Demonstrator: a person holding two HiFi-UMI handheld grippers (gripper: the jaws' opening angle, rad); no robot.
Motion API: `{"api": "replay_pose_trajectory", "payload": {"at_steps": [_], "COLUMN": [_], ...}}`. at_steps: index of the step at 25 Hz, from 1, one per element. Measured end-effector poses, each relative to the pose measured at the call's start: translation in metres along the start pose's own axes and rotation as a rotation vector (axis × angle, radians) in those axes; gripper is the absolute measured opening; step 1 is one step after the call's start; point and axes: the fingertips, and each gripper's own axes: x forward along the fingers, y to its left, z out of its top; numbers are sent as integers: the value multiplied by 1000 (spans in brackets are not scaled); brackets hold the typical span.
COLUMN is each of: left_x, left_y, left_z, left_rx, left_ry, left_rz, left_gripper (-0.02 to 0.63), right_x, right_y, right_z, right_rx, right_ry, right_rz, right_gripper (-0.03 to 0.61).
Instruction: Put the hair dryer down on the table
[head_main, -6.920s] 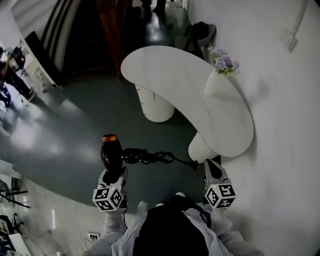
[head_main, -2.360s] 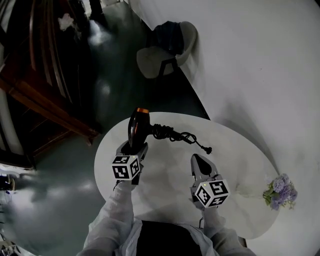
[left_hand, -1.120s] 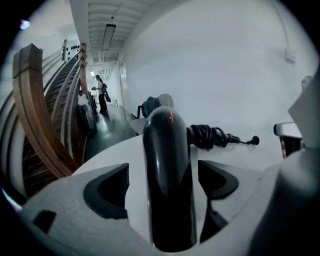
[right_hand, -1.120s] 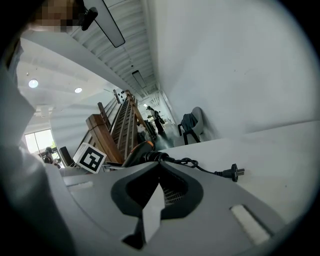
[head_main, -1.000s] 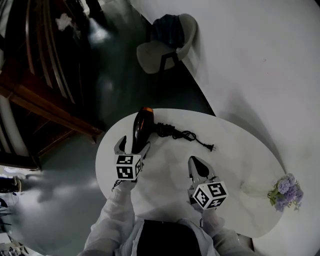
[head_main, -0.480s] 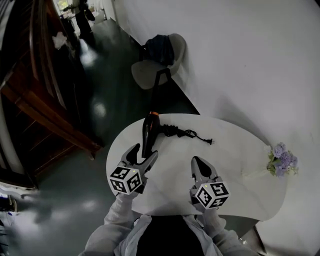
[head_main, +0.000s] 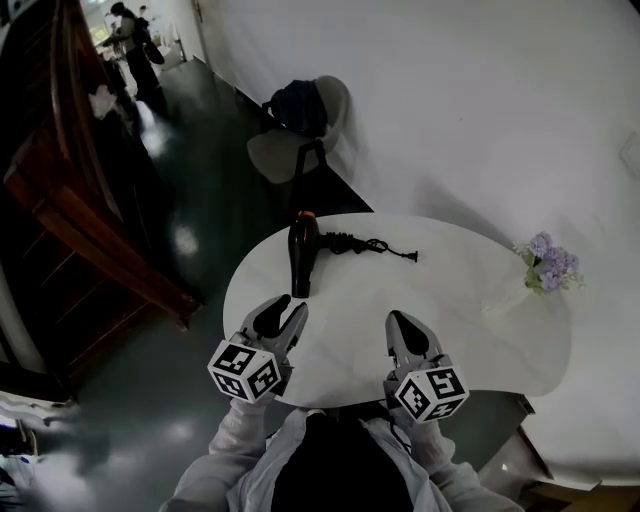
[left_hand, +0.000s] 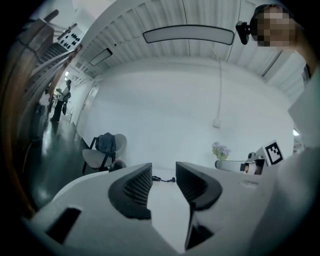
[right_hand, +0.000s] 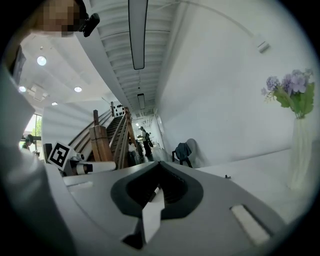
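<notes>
- You've got 2 grippers in the head view, both low over the near edge of the table (head_main: 455, 315). Each has 1 marker cube, so 2 cubes total.
- Your left gripper (head_main: 284, 308) has its jaws closing. There's a clear gap between the pads and nothing in it, only bare tabletop.
- Your right gripper (head_main: 398, 322) has its jaws together, w/ nothing held. Its own view shows the two pads meeting.
- There's 1 hair dryer (head_main: 300, 256), black w/ an orange ring at the far end. It lies flat on the table just beyond your left gripper's tips and isn't touching them. Its long axis runs away from you.
- There's 1 cord (head_main: 362, 244), bunched up right beside the dryer. It trails to your right across the tabletop and ends in 1 plug (head_main: 411, 257). All of it lies on the table.
- There's 1 table, white w/ a curved kidney outline. The dryer sits near its far-left edge.
- 1 bunch of purple flowers (head_main: 546, 263) stands at the table's far-right end, well apart from the dryer & both grippers. The pale vase under them is hard to make out in the head view. The right gripper view shows it tall & upright.
- 1 chair (head_main: 272, 152) stands on the dark floor beyond the table, by the white wall. There's 1 dark bag or jacket (head_main: 296, 102) on its seat back, can't tell which.
- A wooden staircase (head_main: 75, 200) is on your left.
- At least 1 person (head_main: 128, 28) is far down the hall. Too small to count more.
</notes>
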Motion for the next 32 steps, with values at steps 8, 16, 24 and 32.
{"api": "replay_pose_trajectory", "payload": {"at_steps": [8, 16, 24, 32], "left_x": [-52, -87, -101, -101], "left_y": [-13, -33, -36, -35], "left_z": [-31, -54, -68, -76], "left_rx": [79, 131, 123, 122], "left_ry": [44, 48, 65, 85], "left_rz": [-6, -36, -16, -5], "left_gripper": [9, 8, 8, 8], "right_x": [-48, -83, -99, -99], "right_y": [48, 55, 69, 70], "right_z": [-25, -56, -72, -73], "right_rx": [-24, 2, -56, -63], "right_ry": [-8, 28, 70, 69], "right_rz": [-1, -85, -87, -77], "right_gripper": [9, 9, 8, 8]}}
